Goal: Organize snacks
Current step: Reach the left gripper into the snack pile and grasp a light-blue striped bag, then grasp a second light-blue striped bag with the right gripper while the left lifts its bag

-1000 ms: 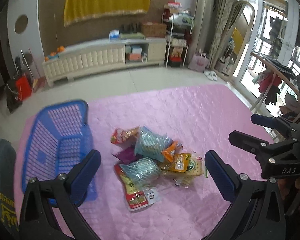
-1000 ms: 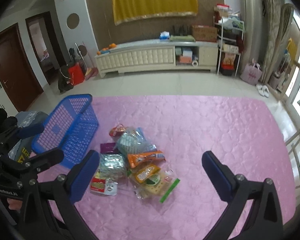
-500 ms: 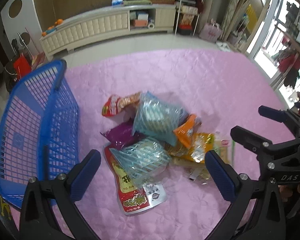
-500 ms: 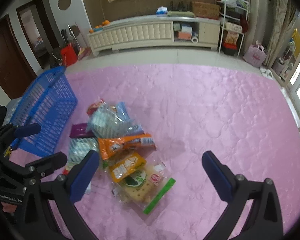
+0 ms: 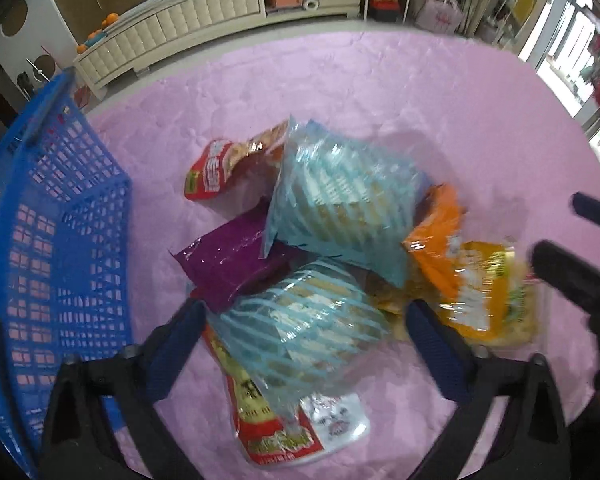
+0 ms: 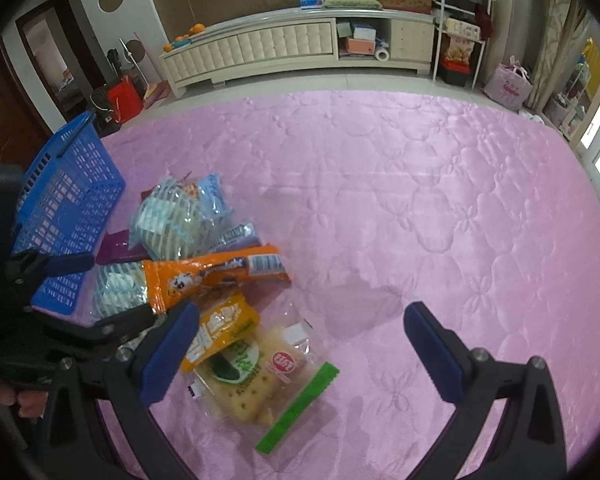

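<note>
I see my left gripper point(image 5: 306, 334) with its jaws wide apart, and between the two blue pads lies a blue-striped clear packet point(image 5: 300, 320). From this view I cannot tell if the pads touch it. My right gripper point(image 6: 300, 346) also has its jaws wide apart and holds nothing; its left pad is just beside a yellow packet point(image 6: 220, 332), and the right pad is over the bare pink quilt point(image 6: 420, 184).

The snacks lie in one heap on the quilt. In the left wrist view a second blue-striped packet point(image 5: 340, 200) rests higher in the heap, partly over a purple packet point(image 5: 236, 256). A red packet point(image 5: 224, 168) is at the far side, and a red and white packet point(image 5: 288, 428) lies under the near striped one. An orange packet point(image 5: 436, 248) is to the right, beside the yellow one.

In the right wrist view a clear bag of crackers point(image 6: 256, 388) with a green strip lies nearest to me, partly under the yellow packet. The orange packet lies across the heap behind them.

The blue basket point(image 5: 52, 240) stands on the quilt to the left of the heap, near it but apart. A long white cabinet point(image 6: 268, 44) stands by the far wall
</note>
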The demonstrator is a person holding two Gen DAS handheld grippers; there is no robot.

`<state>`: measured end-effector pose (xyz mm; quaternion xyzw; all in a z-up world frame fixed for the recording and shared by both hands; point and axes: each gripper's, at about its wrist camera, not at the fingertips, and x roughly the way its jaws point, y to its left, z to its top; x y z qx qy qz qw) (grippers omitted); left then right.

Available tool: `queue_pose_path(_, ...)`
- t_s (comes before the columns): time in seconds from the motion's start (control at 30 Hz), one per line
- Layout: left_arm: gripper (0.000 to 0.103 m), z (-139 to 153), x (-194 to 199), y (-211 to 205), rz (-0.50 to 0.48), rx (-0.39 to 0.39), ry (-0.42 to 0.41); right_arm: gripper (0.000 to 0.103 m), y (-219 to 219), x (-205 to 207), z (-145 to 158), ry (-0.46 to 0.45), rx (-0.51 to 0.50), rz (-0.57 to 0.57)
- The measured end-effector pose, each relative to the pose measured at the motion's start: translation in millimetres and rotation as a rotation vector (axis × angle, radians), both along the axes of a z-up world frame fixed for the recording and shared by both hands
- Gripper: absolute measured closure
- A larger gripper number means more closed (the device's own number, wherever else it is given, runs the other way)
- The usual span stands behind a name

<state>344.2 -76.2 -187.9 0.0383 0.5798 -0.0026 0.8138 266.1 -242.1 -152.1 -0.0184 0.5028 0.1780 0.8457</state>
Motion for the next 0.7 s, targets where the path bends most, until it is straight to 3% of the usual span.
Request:
queue_pose_path(0.4, 0.038, 11.2, -24.7, -3.9, -0.009, -0.028, -0.037, 0.000, 0.5, -2.7, -1.5, 0.024, 0.028, 0.033)
queue_pose_path(0.57, 0.040, 34.6, -45.2, -1.6, -0.016, -0.069, -0.074, 0.000, 10.8, -8.8, 12.8, -0.005, 0.016, 0.087)
queue_pose_path(0.7, 0.040, 64.5, -63.0, -0.5, -0.023, -0.106, -0.156, 0.000, 18.3, -10.9, 28.2, -0.029, 0.004, 0.125)
